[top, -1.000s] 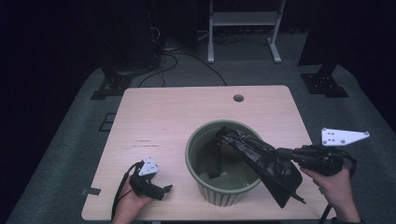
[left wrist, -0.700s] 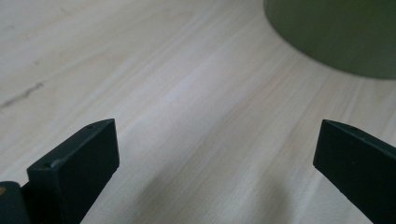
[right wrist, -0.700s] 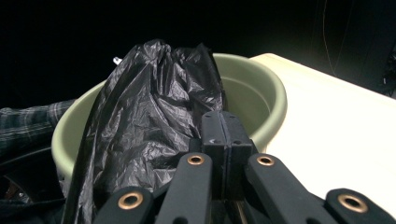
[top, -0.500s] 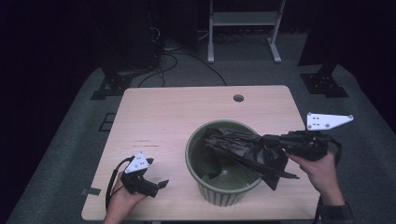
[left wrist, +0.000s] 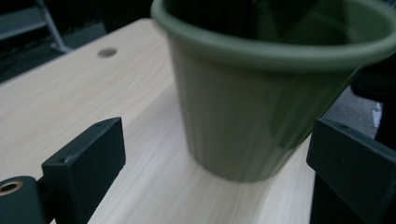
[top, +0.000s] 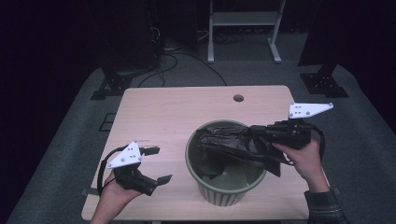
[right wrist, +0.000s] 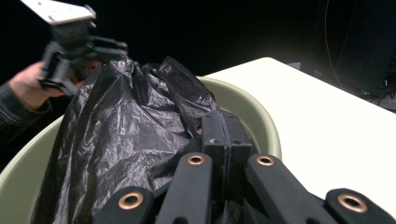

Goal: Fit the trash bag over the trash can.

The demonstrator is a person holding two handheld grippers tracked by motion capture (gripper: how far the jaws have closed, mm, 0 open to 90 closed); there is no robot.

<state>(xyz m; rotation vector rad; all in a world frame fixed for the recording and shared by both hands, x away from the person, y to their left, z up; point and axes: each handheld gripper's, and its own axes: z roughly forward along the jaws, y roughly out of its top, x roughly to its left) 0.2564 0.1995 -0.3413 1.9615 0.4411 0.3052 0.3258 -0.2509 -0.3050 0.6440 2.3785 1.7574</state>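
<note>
Right gripper (top: 254, 133) at 3 o'clock of the green bin (top: 227, 192), jaws pressed together on a fold of the black plastic bag (top: 233, 147). Bag draped over the right part of the bin's rim, partly hanging inside. Bin standing upright on the wooden table (top: 177, 112), toward its near edge. Left gripper (top: 156, 164) at 9 o'clock of the bin, held above the table, jaws spread wide, gripping nothing. Pointed toward the bin's side wall, not touching it. Small round hole (top: 238, 98) in the table at 12 o'clock of the bin.
</note>
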